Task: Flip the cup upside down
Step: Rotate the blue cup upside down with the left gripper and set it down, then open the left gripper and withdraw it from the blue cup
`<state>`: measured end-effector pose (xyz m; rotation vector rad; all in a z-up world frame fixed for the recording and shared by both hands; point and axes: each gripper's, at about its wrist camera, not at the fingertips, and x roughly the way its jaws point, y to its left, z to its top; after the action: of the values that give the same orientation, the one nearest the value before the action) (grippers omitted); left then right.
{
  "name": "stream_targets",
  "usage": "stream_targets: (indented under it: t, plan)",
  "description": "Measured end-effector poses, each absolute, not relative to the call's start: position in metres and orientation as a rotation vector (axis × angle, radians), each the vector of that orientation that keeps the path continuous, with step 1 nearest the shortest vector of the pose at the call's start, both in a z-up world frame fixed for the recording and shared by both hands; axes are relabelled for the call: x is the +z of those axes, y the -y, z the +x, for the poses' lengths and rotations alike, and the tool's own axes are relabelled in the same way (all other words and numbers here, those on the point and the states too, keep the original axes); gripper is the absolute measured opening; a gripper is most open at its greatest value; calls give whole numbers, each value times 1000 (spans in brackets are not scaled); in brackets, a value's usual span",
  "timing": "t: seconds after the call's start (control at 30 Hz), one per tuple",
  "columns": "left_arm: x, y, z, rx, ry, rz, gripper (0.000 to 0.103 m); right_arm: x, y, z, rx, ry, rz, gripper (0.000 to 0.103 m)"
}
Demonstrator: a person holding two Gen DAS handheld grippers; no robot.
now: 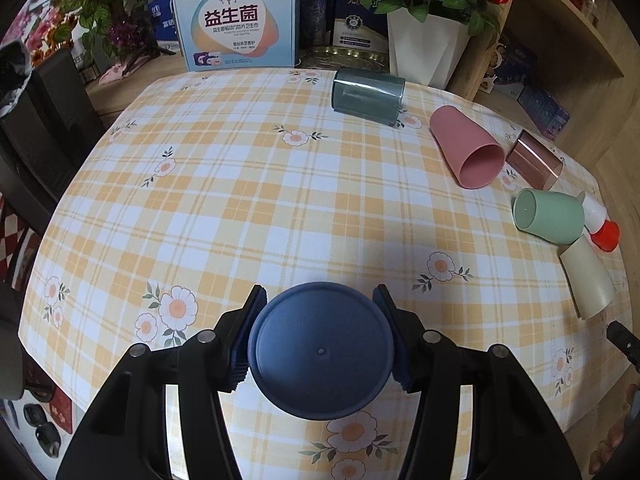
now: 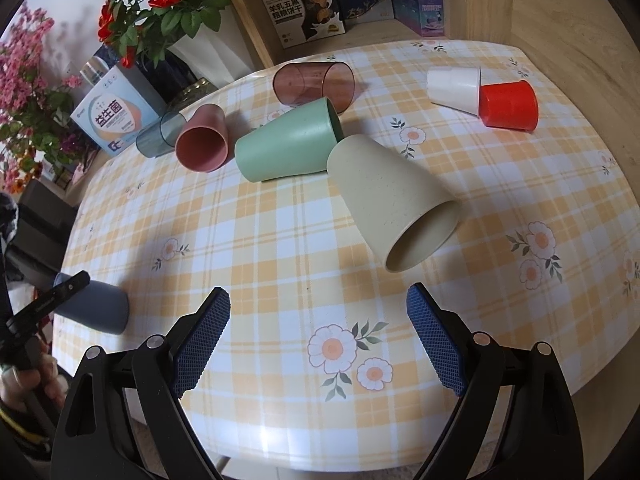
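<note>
My left gripper [image 1: 319, 298] is shut on a dark blue cup [image 1: 320, 350], its flat base facing the camera, held over the near edge of the checked table [image 1: 240, 200]. The same blue cup [image 2: 98, 309] shows at the left edge of the right wrist view, with the left gripper's finger across it. My right gripper [image 2: 318, 300] is open and empty above the table's near side. A beige cup [image 2: 394, 204] lies on its side just beyond it, mouth toward me.
Several cups lie on their sides: green [image 2: 286, 146], pink [image 2: 204, 140], clear brown [image 2: 314, 84], clear grey-blue [image 1: 368, 94], white [image 2: 454, 88] and red [image 2: 508, 106]. A box [image 1: 236, 20], a white flower vase [image 1: 426, 44] and shelves stand behind the table.
</note>
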<state>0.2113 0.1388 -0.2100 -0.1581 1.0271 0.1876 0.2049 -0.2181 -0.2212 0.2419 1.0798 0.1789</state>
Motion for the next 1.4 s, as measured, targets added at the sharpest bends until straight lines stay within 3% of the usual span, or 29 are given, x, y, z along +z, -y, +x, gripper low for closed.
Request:
stream_targets:
  t: [0.5, 0.8, 1.03, 1.4]
  plan:
    - [-211, -136, 213, 194, -1015, -149, 54, -211, 216, 199, 183, -1061, 227, 87]
    - [-194, -134, 203, 160, -973, -154, 85, -189, 217, 186, 191, -1012, 213, 87]
    - [-180, -132, 192, 151, -955, -140, 94, -170, 218, 171, 191, -971, 209, 87]
    - [-145, -128, 153, 158, -922, -121, 97, -111, 215, 140, 204, -878, 193, 87]
